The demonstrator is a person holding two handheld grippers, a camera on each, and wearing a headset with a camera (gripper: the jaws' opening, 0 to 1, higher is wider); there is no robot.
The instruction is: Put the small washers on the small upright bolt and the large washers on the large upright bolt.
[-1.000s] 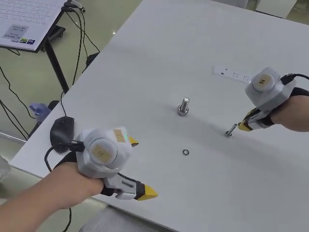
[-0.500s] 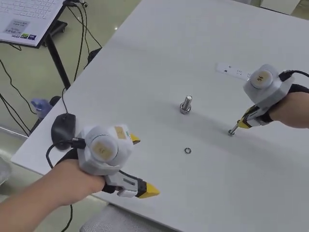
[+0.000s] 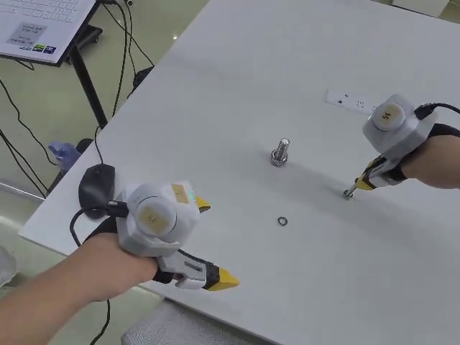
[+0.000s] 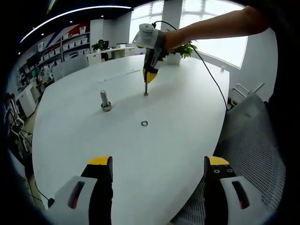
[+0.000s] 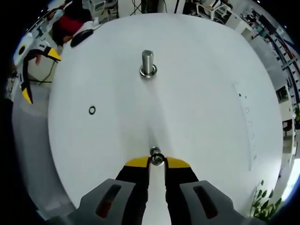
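right tongs pinched on the top of the small bolt, upright on the white table | left tongs wide apart over the near edge | loose washer flat between them | large bolt upright farther back

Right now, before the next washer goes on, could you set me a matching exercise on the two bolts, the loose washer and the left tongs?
Things:
1. large upright bolt
2. small upright bolt
3. loose washer
4. left tongs

States:
A. jaws wide apart, holding nothing, over the near edge of the table
B. lying flat on the table, touching nothing
C. its top at the tips of the right tongs
D. standing free mid-table, a metal ring round its base

Pairs: 1-D, 2-C, 3-B, 4-A.
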